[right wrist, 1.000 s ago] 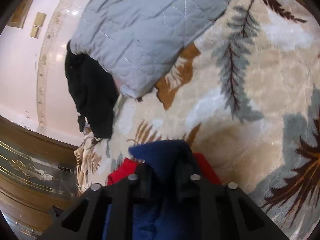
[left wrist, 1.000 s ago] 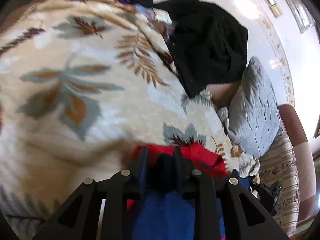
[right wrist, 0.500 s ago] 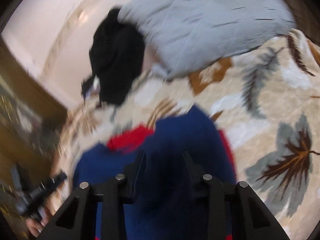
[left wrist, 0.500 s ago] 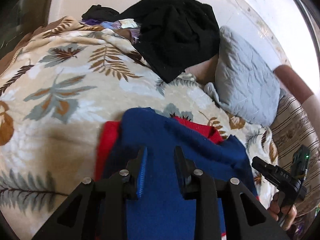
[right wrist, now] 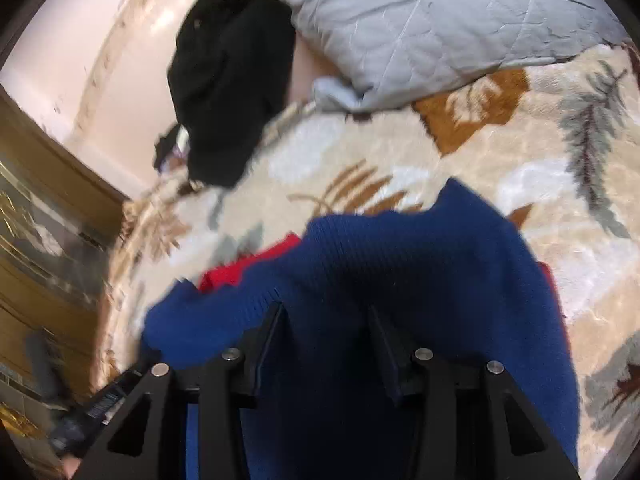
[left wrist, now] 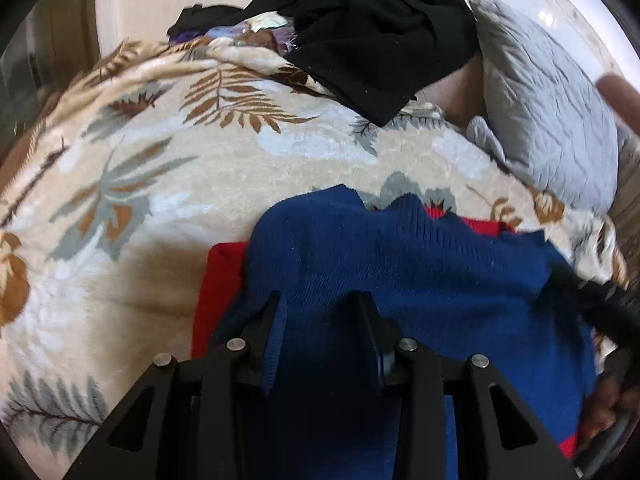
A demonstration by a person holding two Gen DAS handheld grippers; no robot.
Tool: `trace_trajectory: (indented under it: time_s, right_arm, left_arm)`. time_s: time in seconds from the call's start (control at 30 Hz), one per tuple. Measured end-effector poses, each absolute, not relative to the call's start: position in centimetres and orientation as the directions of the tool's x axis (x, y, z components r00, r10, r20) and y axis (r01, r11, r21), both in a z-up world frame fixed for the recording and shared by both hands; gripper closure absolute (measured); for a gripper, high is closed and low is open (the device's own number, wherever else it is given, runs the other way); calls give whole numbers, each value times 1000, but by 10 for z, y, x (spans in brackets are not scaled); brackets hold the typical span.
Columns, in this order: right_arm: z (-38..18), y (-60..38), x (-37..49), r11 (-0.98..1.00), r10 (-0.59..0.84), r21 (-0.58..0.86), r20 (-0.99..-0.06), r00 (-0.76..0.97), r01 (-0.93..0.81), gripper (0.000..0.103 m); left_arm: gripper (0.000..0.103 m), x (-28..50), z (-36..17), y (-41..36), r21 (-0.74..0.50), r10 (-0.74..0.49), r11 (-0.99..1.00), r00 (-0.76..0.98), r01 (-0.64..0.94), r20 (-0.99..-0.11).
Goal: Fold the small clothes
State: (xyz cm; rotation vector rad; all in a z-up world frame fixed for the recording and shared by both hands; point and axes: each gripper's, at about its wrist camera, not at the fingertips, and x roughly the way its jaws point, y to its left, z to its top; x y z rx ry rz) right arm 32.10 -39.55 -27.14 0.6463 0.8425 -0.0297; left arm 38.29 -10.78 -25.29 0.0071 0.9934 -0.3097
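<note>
Left wrist view, near to far: left gripper (left wrist: 318, 312), jaws opening, blue knit between but no longer pinched; blue-and-red sweater (left wrist: 400, 264) at 6 o'clock on leaf-print blanket (left wrist: 160, 184); black garment (left wrist: 376, 36) at 12. Right gripper (right wrist: 326, 326) likewise opening over the fold. Best released fully, withdrawn without snagging, edges aligned.

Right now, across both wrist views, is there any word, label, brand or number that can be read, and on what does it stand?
None can be read.
Pale marks on the black handheld device at the lower left of the right wrist view: too blurred to read.
Blue and red sweater, leaf-print blanket, grey quilted pillow, black garment: no text shows.
</note>
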Motion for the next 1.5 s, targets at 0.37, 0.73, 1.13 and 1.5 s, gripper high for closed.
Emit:
trace_trajectory:
  time_s: [0.37,0.73,1.13,1.5]
  right_arm:
    - [-253,-369,292,819,313,540,-706,635,197,54]
    - [-229,-351,241,795,366,592,-640,676,130,54]
    - [-266,-297,249,830,405,539,-761,507,147,54]
    - [-277,-290,271,795,463,591,-739,490,139,56]
  left_arm:
    - [81,351,-249,-89,18,-125,970,561,241,-818]
    - [77,298,-238,-23,-105,-166,985,561,139,-811]
    - [69,274,-256,-7,-207,-239,971,488,119,-839]
    - [48,276,-267,-1,-305,-311,948,444,86,-841]
